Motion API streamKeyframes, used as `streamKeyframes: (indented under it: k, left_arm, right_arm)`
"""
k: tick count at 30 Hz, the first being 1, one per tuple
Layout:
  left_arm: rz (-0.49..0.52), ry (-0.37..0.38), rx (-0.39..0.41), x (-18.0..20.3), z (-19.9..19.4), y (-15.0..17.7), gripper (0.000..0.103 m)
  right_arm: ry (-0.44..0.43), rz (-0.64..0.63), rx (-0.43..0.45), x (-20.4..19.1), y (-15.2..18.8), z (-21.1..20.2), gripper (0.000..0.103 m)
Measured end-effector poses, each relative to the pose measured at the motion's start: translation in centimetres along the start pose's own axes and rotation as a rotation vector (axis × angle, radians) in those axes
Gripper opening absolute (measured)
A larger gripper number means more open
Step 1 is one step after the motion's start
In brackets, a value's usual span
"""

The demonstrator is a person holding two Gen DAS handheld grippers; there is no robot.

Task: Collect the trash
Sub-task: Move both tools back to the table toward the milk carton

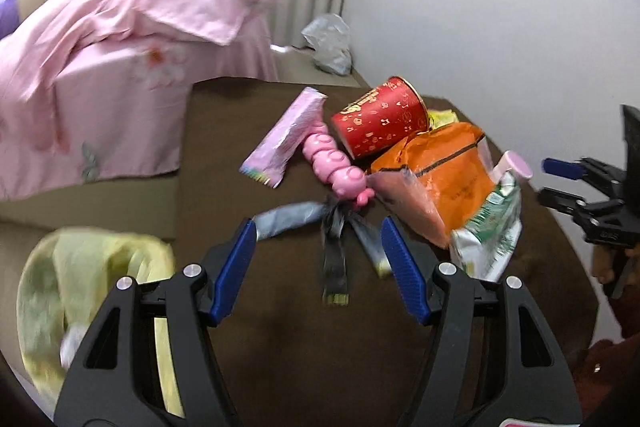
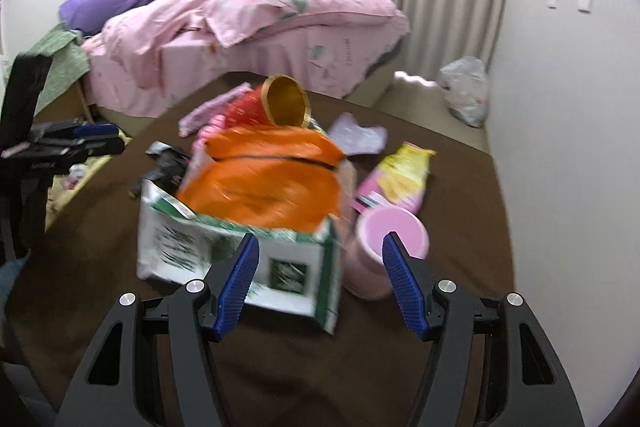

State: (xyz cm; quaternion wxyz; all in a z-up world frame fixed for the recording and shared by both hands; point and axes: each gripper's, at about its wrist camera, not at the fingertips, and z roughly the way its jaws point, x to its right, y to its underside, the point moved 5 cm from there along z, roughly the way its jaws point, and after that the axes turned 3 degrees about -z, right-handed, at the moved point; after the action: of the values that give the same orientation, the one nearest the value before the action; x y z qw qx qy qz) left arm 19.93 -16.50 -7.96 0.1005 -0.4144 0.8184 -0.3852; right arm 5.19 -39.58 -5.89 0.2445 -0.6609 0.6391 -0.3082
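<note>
Trash lies in a pile on a brown cloth-covered table [image 1: 280, 347]. In the left wrist view I see a grey-black knotted wrapper [image 1: 332, 227], a pink wrapper [image 1: 284, 137], a pink caterpillar toy [image 1: 336, 167], a red can [image 1: 380, 119] on its side, an orange bag [image 1: 444, 163] and a green-white packet [image 1: 488, 227]. My left gripper [image 1: 320, 263] is open just before the knotted wrapper. In the right wrist view my right gripper [image 2: 320, 275] is open over the green-white packet [image 2: 240, 251], beside a pink cup [image 2: 384, 243]. The orange bag [image 2: 264, 183] and a yellow-pink packet [image 2: 396, 175] lie behind.
A bed with pink bedding [image 2: 248, 27] stands beyond the table. A yellow-green blanket [image 1: 80, 287] lies to the left below the table. A grey plastic bag [image 2: 466, 91] sits on the floor by the curtain. A white wall runs on the right.
</note>
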Motion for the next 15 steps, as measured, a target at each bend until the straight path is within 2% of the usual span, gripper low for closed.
streamKeyframes:
  k: [3,5,8,10,12,15]
  left_arm:
    - [0.006,-0.013,-0.072,-0.1,3.1,-1.1,0.062]
    - [-0.042,-0.011,-0.118,-0.9,5.0,-1.5,0.061]
    - [-0.118,-0.001,-0.109,-1.5,5.0,-1.8,0.060]
    - [-0.147,0.043,-0.063,-0.8,3.5,-2.0,0.060]
    - [-0.103,0.090,-0.031,1.2,2.1,-2.0,0.060]
    - [0.006,0.177,-0.042,5.4,0.8,-1.9,0.060]
  right_arm:
    - [-0.014,0.016,-0.005,0.3,0.8,0.1,0.061]
    - [-0.050,0.029,-0.009,0.3,1.2,0.3,0.061]
    - [-0.078,0.023,-0.014,-0.3,1.5,0.6,0.061]
    - [-0.069,0.012,-0.023,-0.6,1.8,0.7,0.061]
    - [-0.054,0.009,-0.039,-0.5,2.5,1.0,0.061]
    - [-0.027,0.022,-0.071,0.5,4.0,1.0,0.061]
